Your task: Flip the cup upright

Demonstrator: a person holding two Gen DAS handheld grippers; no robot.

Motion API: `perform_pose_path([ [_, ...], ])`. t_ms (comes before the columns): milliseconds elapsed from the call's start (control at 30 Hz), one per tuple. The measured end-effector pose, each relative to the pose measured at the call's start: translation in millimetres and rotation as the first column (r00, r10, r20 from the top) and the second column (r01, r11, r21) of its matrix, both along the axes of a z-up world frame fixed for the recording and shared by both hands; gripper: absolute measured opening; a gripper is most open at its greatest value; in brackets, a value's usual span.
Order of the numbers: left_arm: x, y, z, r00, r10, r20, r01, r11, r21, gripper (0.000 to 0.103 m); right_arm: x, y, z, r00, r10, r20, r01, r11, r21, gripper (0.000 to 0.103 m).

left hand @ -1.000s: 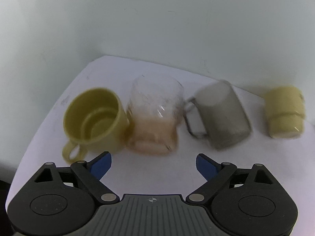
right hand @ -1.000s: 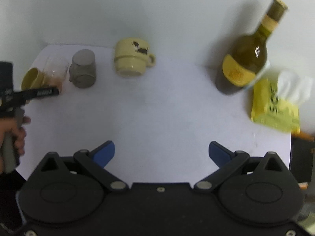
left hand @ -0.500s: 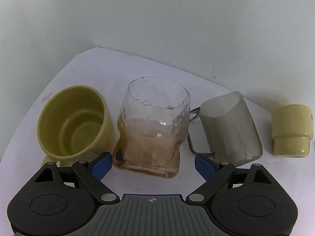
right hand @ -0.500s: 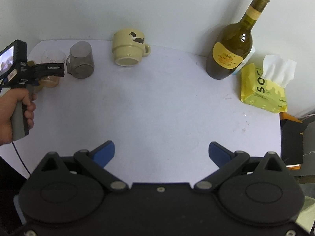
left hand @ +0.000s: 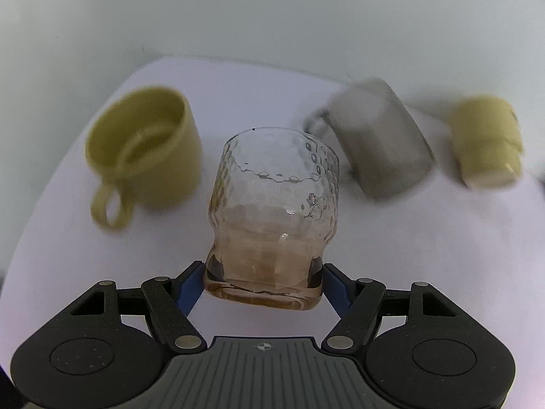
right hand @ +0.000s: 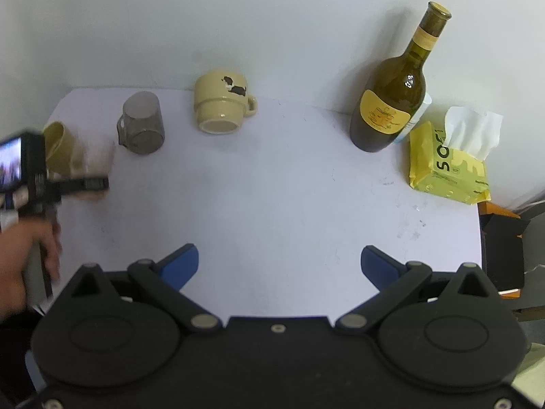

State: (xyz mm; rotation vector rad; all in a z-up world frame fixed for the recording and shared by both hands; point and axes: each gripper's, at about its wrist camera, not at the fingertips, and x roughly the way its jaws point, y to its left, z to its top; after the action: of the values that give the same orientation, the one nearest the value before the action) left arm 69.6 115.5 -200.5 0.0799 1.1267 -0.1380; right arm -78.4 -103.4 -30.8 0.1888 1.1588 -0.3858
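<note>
Left gripper clamped on glass cup base, rim pointing far; right gripper spread apart, well clear.

White table against a plain white wall.

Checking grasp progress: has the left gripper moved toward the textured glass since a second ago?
Yes. The left gripper has advanced toward the wall; its fingers now flank the textured glass at its base, where earlier they stood short of it.
</note>
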Motion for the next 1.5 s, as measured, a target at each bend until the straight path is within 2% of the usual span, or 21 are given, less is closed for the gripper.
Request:
perform_pose_path([
  [200,-37.4,-10.1,-2.3,0.995,0.069,-0.066,-0.075,0.991,-0.108,0.067,4.5,14.1,-5.4,0.994,0.104,-0.025,-0.104,0.995,0.002,0.103],
  [300,-45.4,-26.3,-1.0,0.995,0.04,-0.087,-0.05,0.992,-0.116,0.068,3.2,18.6,-8.3,0.991,0.128,-0.038,-0.128,0.992,-0.011,0.103],
  [367,-45.5,-34.7,1.1,0.993,0.033,-0.11,-0.044,0.994,-0.102,0.073,2.2,18.6,-10.6,0.991,0.122,-0.049,-0.122,0.992,-0.008,0.103],
  [500,-50.4,-32.4,10.0,0.994,0.022,-0.108,-0.038,0.988,-0.151,0.076,1.0,24.0,-11.0,0.99,0.129,-0.05,-0.13,0.991,-0.015,0.103],
  [567,-52.1,-30.1,14.2,0.992,-0.012,-0.123,-0.009,0.985,-0.171,0.086,1.7,26.6,-12.9,0.989,0.136,-0.054,-0.137,0.99,-0.018,0.103],
  [667,-59.2,-21.8,21.3,0.986,-0.057,-0.155,0.023,0.977,-0.212,0.089,5.3,30.2,-18.5,0.988,0.141,-0.059,-0.142,0.99,-0.021,0.103],
  [767,-72.0,-1.6,36.9,0.986,-0.078,-0.15,0.039,0.968,-0.247,0.091,9.2,34.3,-32.3,0.99,0.133,-0.048,-0.134,0.991,-0.018,0.103],
  [900,-96.3,43.4,63.0,0.997,-0.068,-0.045,0.057,0.977,-0.204,0.092,14.4,43.9,-62.5,0.99,0.138,-0.015,-0.138,0.99,-0.013,0.103],
  [967,-104.7,66.2,72.7,1.0,-0.023,-0.018,0.019,0.98,-0.198,0.095,18.6,55.5,-82.4,0.985,0.175,0.014,-0.174,0.985,-0.008,0.103],
  [1000,-107.1,68.8,75.4,1.0,-0.018,-0.018,0.014,0.98,-0.2,0.095,21.8,62.5,-89.9,0.981,0.192,0.024,-0.192,0.981,0.0,0.103],
  [1033,-110.8,90.9,80.4,0.999,0.041,-0.02,-0.044,0.975,-0.219,0.095,23.8,65.8,-93.1,0.979,0.203,0.032,-0.203,0.979,0.007,0.103],
  [1067,-110.9,92.8,81.1,0.999,0.045,-0.022,-0.049,0.974,-0.222,0.095,28.8,71.9,-99.4,0.975,0.218,0.053,-0.219,0.975,0.033,0.103],
  [1133,-113.9,126.8,85.5,0.988,0.152,-0.037,-0.156,0.952,-0.264,0.095,39.1,79.1,-107.8,0.974,0.214,0.074,-0.219,0.973,0.071,0.102],
  [1200,-115.2,144.8,89.2,0.979,0.199,-0.028,-0.2,0.944,-0.262,0.095,49.2,84.3,-113.6,0.976,0.203,0.075,-0.209,0.974,0.089,0.097],
  [1333,-115.4,171.8,98.6,0.971,0.237,0.011,-0.226,0.939,-0.257,0.095,74.0,103.4,-136.5,0.969,0.23,0.087,-0.237,0.968,0.079,0.095],
  [1500,-116.2,203.6,103.5,0.963,0.265,0.04,-0.247,0.936,-0.251,0.096,84.6,117.1,-156.7,0.97,0.24,0.05,-0.242,0.97,0.039,0.08],
])
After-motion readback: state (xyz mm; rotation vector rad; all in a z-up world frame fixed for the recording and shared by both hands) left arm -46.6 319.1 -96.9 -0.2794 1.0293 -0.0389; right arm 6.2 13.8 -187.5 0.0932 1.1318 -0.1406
